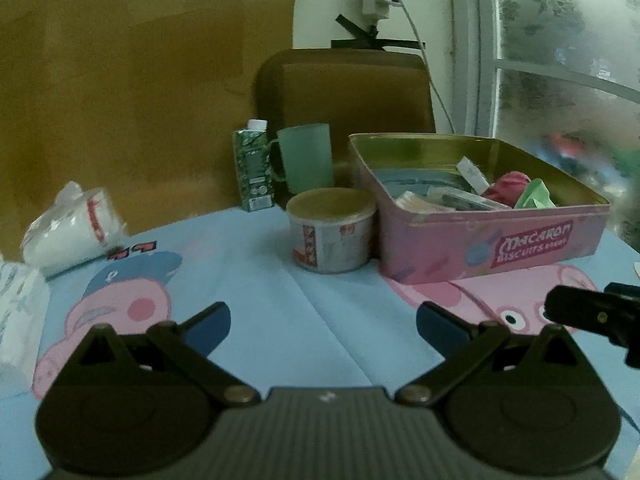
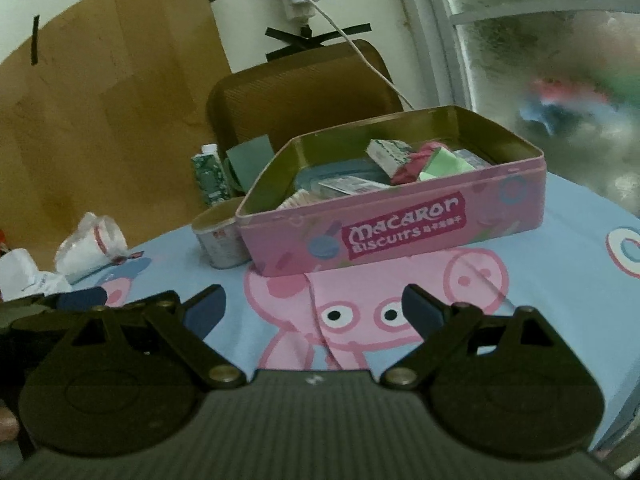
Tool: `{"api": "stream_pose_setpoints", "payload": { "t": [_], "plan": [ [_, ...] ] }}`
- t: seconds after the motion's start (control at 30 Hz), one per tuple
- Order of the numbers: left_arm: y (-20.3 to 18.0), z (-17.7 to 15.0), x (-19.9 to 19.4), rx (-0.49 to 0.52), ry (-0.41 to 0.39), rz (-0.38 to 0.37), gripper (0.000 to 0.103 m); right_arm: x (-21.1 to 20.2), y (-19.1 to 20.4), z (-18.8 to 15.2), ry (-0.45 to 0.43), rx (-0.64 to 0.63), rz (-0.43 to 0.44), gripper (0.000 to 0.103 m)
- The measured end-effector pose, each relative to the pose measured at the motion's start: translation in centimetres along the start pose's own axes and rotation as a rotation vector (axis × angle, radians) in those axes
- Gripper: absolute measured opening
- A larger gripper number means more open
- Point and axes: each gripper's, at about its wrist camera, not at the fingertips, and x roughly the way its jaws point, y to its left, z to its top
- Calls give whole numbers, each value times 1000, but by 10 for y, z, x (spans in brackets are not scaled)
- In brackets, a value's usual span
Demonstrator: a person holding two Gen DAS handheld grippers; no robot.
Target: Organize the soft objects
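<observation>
A pink Macaron Biscuits tin (image 1: 492, 240) (image 2: 400, 232) stands open on the blue cartoon tablecloth. Inside lie soft packets, a pink cloth lump (image 1: 510, 186) (image 2: 416, 160) and a light green piece (image 1: 534, 196) (image 2: 444, 164). My left gripper (image 1: 323, 326) is open and empty, hovering over the cloth in front of the tin and a little to its left. My right gripper (image 2: 314, 312) is open and empty, in front of the tin. The right gripper's finger shows at the right edge of the left wrist view (image 1: 588, 312).
A round lidded tub (image 1: 331, 230) (image 2: 218, 240) stands left of the tin. Behind it are a green mug (image 1: 306, 158) and a small carton (image 1: 253, 164). White tissue packs (image 1: 72, 224) (image 2: 90, 246) lie at the left. A brown chair (image 1: 348, 88) stands behind the table.
</observation>
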Motion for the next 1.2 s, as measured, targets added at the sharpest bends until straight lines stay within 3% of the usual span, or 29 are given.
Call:
{"api": "stream_pose_setpoints", "payload": {
  "t": [0.2, 0.63, 0.87, 1.03, 1.2],
  "plan": [
    [6, 3, 10, 13, -14, -20, 103, -3, 15, 4, -35, 0, -57, 97],
    [14, -8, 12, 17, -50, 35, 103, 10, 43, 0, -28, -56, -97, 97],
    [13, -8, 14, 29, -28, 22, 103, 2, 44, 0, -66, -47, -104, 100],
    [16, -8, 17, -5, 27, -28, 103, 1, 45, -2, -77, -43, -105, 103],
    [17, -8, 18, -1, 31, -5, 103, 0, 44, -2, -84, -34, -107, 103]
  ]
}}
